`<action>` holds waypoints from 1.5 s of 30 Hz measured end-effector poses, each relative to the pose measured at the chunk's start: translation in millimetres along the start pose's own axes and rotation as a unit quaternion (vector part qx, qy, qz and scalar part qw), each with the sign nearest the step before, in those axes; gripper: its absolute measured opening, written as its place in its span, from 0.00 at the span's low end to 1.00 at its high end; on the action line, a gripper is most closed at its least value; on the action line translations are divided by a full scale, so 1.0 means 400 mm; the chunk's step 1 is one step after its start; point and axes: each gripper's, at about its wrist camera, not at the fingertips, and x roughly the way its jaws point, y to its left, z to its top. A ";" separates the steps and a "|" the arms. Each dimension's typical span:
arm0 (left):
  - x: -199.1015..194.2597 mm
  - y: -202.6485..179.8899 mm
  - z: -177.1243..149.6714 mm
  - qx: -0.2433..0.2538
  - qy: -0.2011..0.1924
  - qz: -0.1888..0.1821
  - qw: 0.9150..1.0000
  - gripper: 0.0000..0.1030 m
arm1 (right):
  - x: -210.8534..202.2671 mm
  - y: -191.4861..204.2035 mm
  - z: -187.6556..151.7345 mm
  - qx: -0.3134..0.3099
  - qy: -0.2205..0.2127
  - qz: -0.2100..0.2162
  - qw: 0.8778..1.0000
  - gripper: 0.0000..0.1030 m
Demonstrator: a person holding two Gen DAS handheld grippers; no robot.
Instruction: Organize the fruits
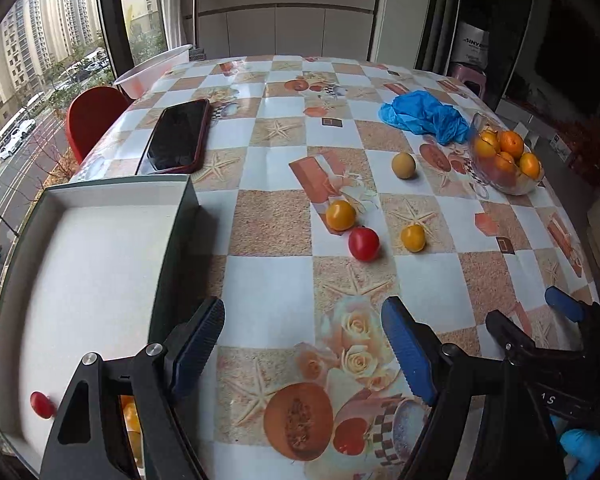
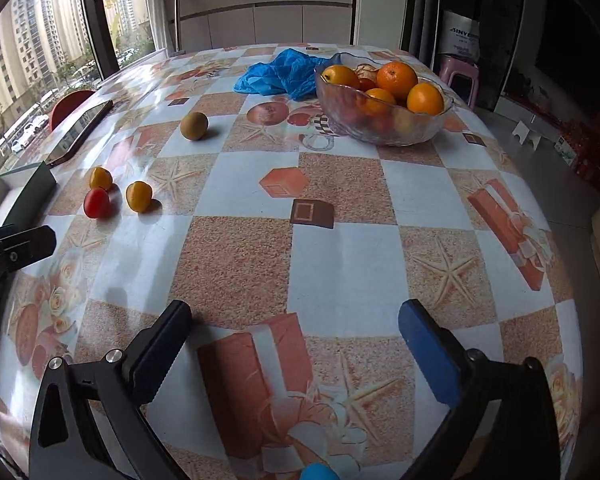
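Ribbed blue tool [image 1: 304, 344] pads gape over glossy tablecloth [image 1: 268, 220].

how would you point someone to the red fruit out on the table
Start at the shallow white box by the window side of the table. To its right, three small fruits cluster on the checked cloth; the red fruit is nearest the grippers, the only red among two yellow fruits.

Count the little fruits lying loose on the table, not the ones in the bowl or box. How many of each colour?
Yellow tomatoes: 2
Red tomato: 1
Brownish-green round fruit: 1
Total: 4 loose on the tablecloth
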 end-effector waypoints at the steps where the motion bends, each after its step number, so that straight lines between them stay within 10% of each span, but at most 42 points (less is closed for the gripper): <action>1: 0.017 -0.012 0.008 0.000 0.005 -0.004 1.000 0.79 | -0.004 -0.002 -0.003 0.000 0.000 0.000 1.000 1.00; 8: 0.109 -0.056 0.055 -0.018 0.019 0.005 1.000 0.78 | -0.004 -0.002 -0.003 0.000 0.000 0.000 1.000 1.00; 21: 0.131 -0.044 0.077 -0.028 0.002 0.015 0.999 0.26 | -0.003 -0.001 0.001 0.004 0.004 -0.004 1.000 1.00; 32: 0.060 0.029 -0.026 -0.024 -0.007 0.007 1.000 0.25 | 0.065 0.158 0.113 -0.047 0.015 0.058 0.997 0.98; 38: 0.019 0.048 -0.090 -0.018 -0.010 0.011 1.000 0.25 | 0.094 0.255 0.161 -0.087 0.001 0.066 0.994 0.67; 41: 0.016 0.054 -0.088 -0.017 -0.007 0.009 1.000 0.25 | 0.084 0.267 0.160 -0.099 -0.007 0.078 0.992 0.18; 45: -0.002 0.064 -0.070 -0.025 -0.021 0.001 0.999 0.25 | 0.056 0.217 0.130 -0.078 -0.012 0.099 0.992 0.18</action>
